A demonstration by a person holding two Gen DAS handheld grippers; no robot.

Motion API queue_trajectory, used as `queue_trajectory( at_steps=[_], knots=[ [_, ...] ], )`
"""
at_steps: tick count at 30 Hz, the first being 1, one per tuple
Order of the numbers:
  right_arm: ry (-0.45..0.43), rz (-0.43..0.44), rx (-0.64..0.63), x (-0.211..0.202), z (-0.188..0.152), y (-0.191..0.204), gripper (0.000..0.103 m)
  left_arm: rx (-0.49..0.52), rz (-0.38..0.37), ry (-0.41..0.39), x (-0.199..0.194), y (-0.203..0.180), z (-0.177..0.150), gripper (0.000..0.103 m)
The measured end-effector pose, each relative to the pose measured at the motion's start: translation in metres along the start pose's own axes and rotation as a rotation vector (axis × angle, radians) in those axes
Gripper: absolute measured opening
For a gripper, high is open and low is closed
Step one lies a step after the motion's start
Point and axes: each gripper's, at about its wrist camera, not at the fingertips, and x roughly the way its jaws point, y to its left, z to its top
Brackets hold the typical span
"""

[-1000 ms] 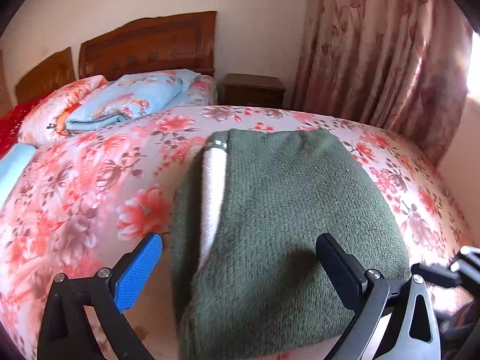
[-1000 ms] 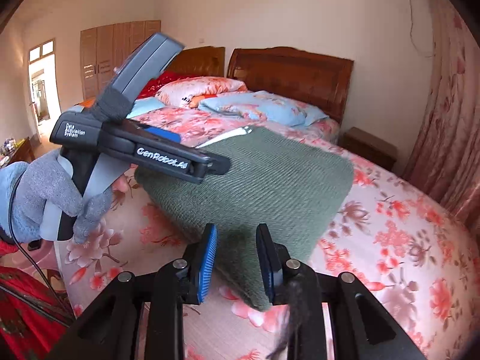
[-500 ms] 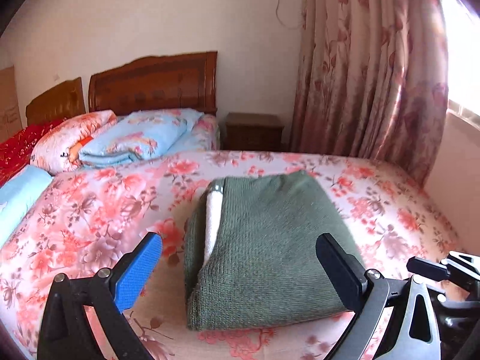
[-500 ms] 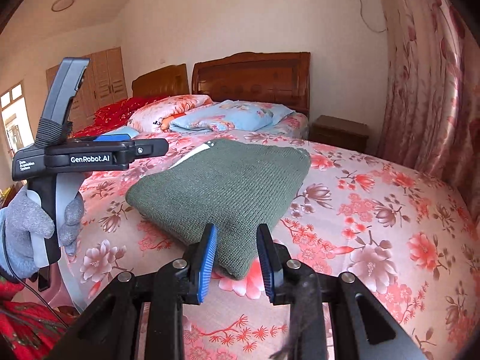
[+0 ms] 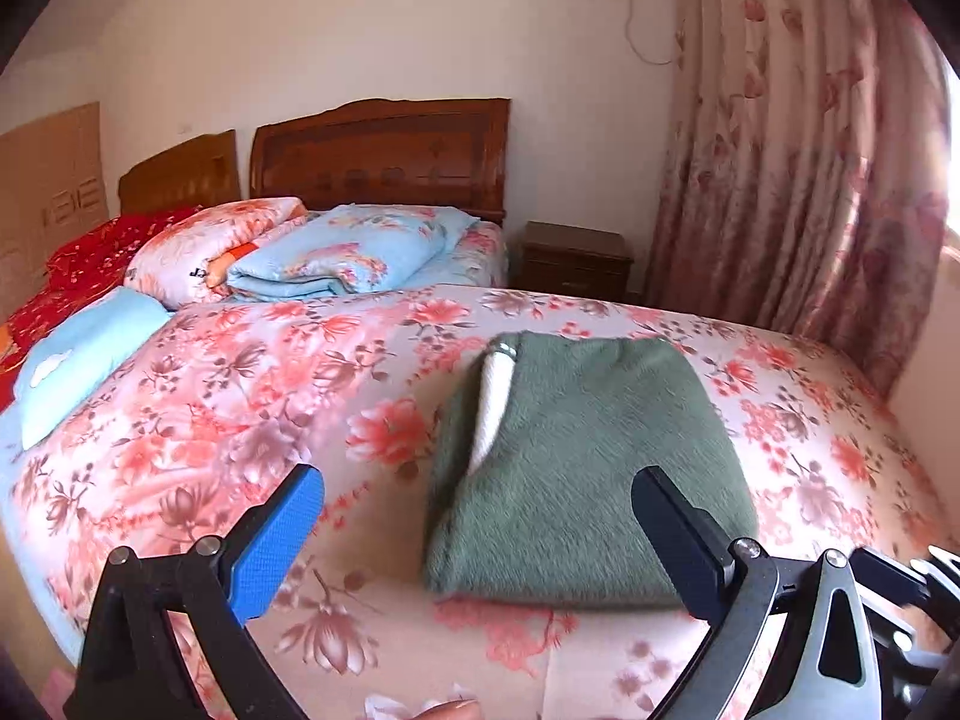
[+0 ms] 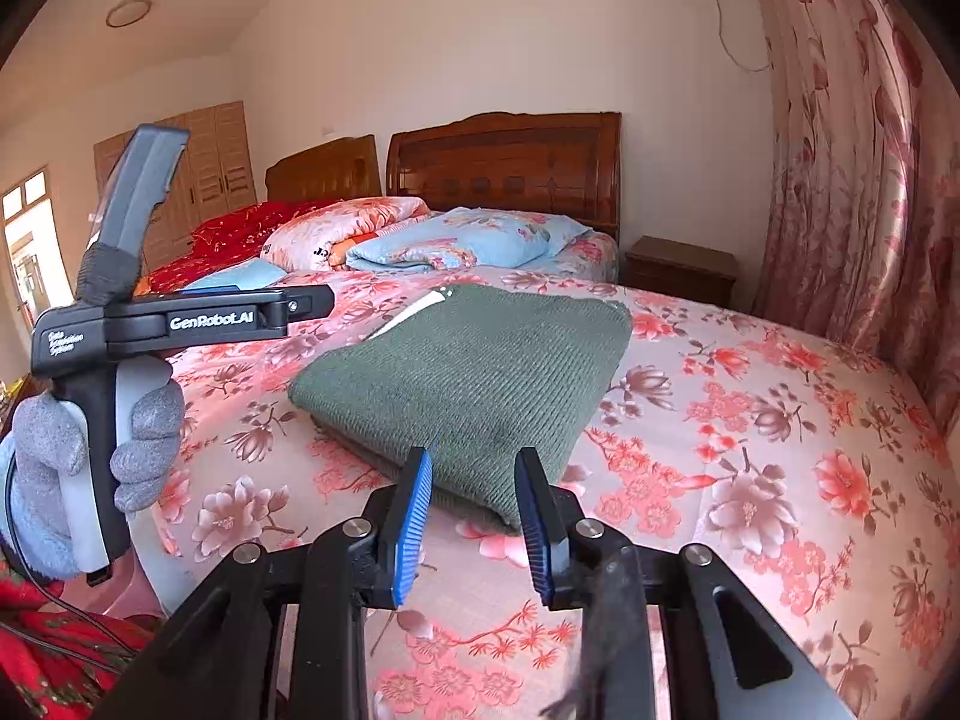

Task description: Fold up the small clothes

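Sweater [image 5: 591, 474], green and folded into a neat block, lies on the floral bedspread [image 5: 240, 396] near the bed's foot, a white strip showing along its left fold. We hold the left gripper [image 5: 477, 510] above the near edge with its jaws spread wide and nothing between them. We hold the right gripper [image 6: 474, 501] just short of the sweater's near corner, jaws parted by a narrow gap and empty. A gray-gloved hand [image 6: 90, 438] grips the left tool's handle.

Folded sweater [image 5: 591, 468] on bed [image 5: 252, 396], pillows [image 5: 336, 255] behind, nightstand [image 5: 576, 261] beside headboard [image 5: 384, 156].
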Motion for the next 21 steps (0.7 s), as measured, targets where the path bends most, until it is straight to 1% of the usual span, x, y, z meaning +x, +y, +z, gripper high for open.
queue_trajectory(
  at_steps=[4, 6, 8, 10, 12, 15, 18, 21],
  knots=[
    [0.031, -0.011, 0.045, -0.003, -0.008, 0.000, 0.029, 0.082, 0.015, -0.019, -0.016, -0.014, -0.020, 0.103],
    [0.038, -0.012, 0.066, -0.008, -0.013, -0.002, 0.029, 0.105, 0.023, -0.027, -0.022, -0.021, -0.029, 0.103],
    [0.043, -0.022, 0.092, -0.014, -0.018, -0.005, 0.029, 0.109, 0.004, -0.022, -0.029, -0.025, -0.038, 0.103],
    [0.052, -0.029, 0.117, -0.018, -0.023, -0.007, 0.029, 0.103, -0.034, -0.005, -0.033, -0.028, -0.045, 0.103],
    [0.074, -0.037, 0.128, -0.019, -0.030, -0.009, 0.029, 0.117, -0.051, 0.009, -0.034, -0.034, -0.051, 0.103],
    [0.090, -0.051, 0.142, -0.019, -0.036, -0.009, 0.029, 0.180, -0.038, 0.013, -0.034, -0.048, -0.061, 0.103],
    [0.085, -0.062, 0.149, -0.022, -0.037, -0.010, 0.029, 0.211, -0.033, 0.000, -0.037, -0.055, -0.064, 0.103],
    [0.078, -0.074, 0.140, -0.025, -0.037, -0.009, 0.029, 0.220, -0.020, -0.011, -0.040, -0.056, -0.063, 0.103]
  ],
)
